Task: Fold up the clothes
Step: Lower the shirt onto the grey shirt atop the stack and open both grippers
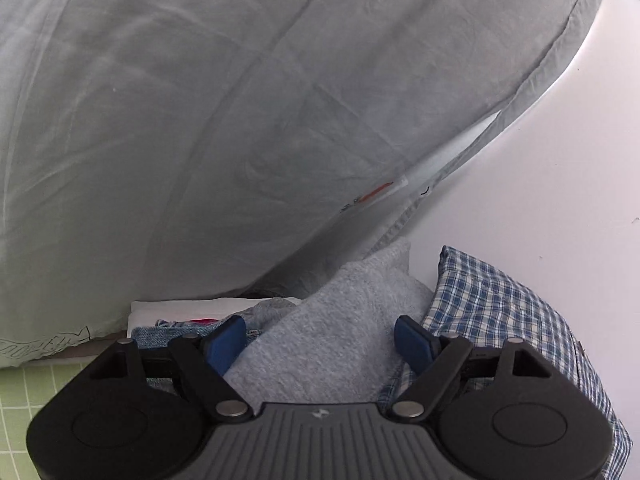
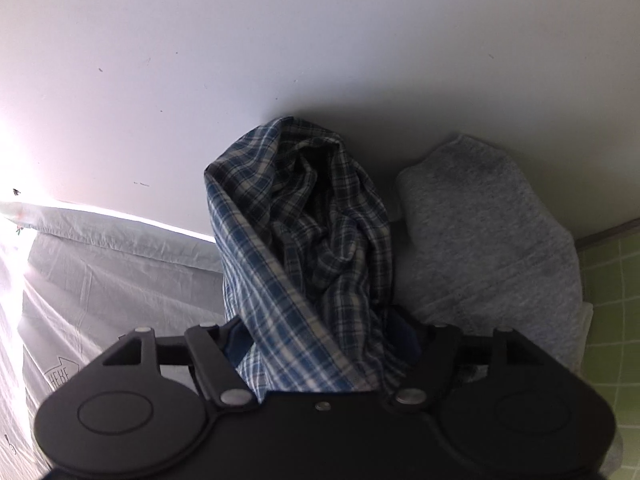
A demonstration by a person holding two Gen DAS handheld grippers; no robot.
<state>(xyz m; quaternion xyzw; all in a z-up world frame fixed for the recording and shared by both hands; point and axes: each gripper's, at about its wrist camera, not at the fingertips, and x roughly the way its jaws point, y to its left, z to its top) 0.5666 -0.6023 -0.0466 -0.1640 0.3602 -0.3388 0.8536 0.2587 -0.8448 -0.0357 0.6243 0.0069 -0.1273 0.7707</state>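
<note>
Blue pads of the left claw (image 1: 320, 344) stand wide apart, with a grey knit (image 1: 328, 320) bunched between them; the cloth lies against the inner face of the left-hand pad (image 1: 226, 342), while the right-hand pad stands just clear of it, so nothing is clamped. Using that grey knit as the landmark: just to its right lies the plaid shirt (image 1: 500, 308), crumpled, its edge running under the right-hand pad. Just to its left a scrap of denim (image 1: 160, 330) shows, with a folded white cloth (image 1: 180, 306) behind the denim. Above and behind the knit a large pale grey sheet (image 1: 200, 120) fills most of the left wrist view, a small label (image 1: 376, 194) with a red stripe near its hem. Right of the sheet and beyond the knit is a white wall (image 1: 540, 180). At the lower left a green gridded mat (image 1: 16, 404) covers the counter.

In the right wrist view the right claw (image 2: 324, 344) also stands spread, and the plaid shirt (image 2: 304, 240) rises in a heap between its fingers, spilling over the claw body; the pads are mostly hidden by cloth, so I cannot tell whether they touch it. The grey knit (image 2: 492, 232) lies just right of the shirt, the sheet (image 2: 120, 272) to the shirt's left, the green mat (image 2: 612, 300) at the far right.
</note>
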